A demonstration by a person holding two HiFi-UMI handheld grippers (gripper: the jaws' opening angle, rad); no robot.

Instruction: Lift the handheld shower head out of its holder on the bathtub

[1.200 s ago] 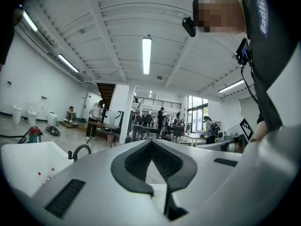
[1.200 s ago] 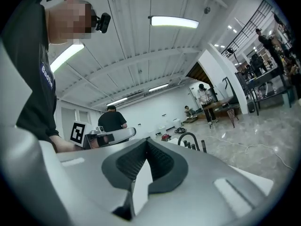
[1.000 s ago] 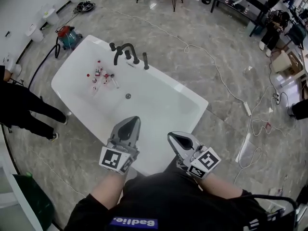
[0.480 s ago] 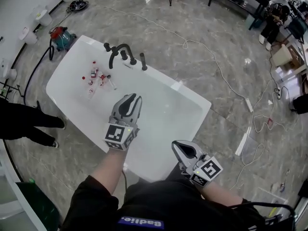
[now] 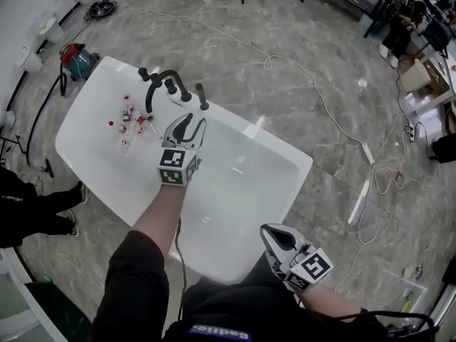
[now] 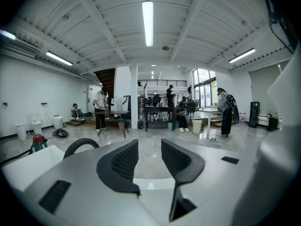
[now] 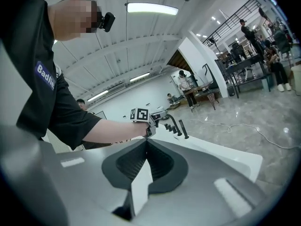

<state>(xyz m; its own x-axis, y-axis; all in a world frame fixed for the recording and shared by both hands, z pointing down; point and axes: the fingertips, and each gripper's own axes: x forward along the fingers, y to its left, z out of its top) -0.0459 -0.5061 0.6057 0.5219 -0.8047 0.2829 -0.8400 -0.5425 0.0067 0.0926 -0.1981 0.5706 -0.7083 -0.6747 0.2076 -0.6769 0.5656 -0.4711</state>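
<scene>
The black handheld shower head (image 5: pixel 202 96) stands upright in its holder on the far rim of the white bathtub (image 5: pixel 278 155), right of the black arched spout (image 5: pixel 158 84) and its knobs. My left gripper (image 5: pixel 191 120) reaches out over the tub, just short of the faucet set and a little left of the shower head. Its jaws are opening, with nothing between them. In the left gripper view the gripper (image 6: pixel 149 147) shows a clear gap, with the spout (image 6: pixel 80 145) at the left. My right gripper (image 5: pixel 274 237) stays shut near my body; the right gripper view shows the shower head (image 7: pixel 184 129) far off.
Several small bottles (image 5: pixel 128 116) lie in the tub's left end. A red vacuum (image 5: pixel 75 55) stands beyond the tub's left corner. Cables (image 5: pixel 320 105) trail over the marble floor on the right. A person's legs (image 5: pixel 28 205) are at the left edge.
My left gripper has travelled forward over the tub toward the faucet set, and its jaws have parted. My right gripper has dropped back toward my body, still shut.
</scene>
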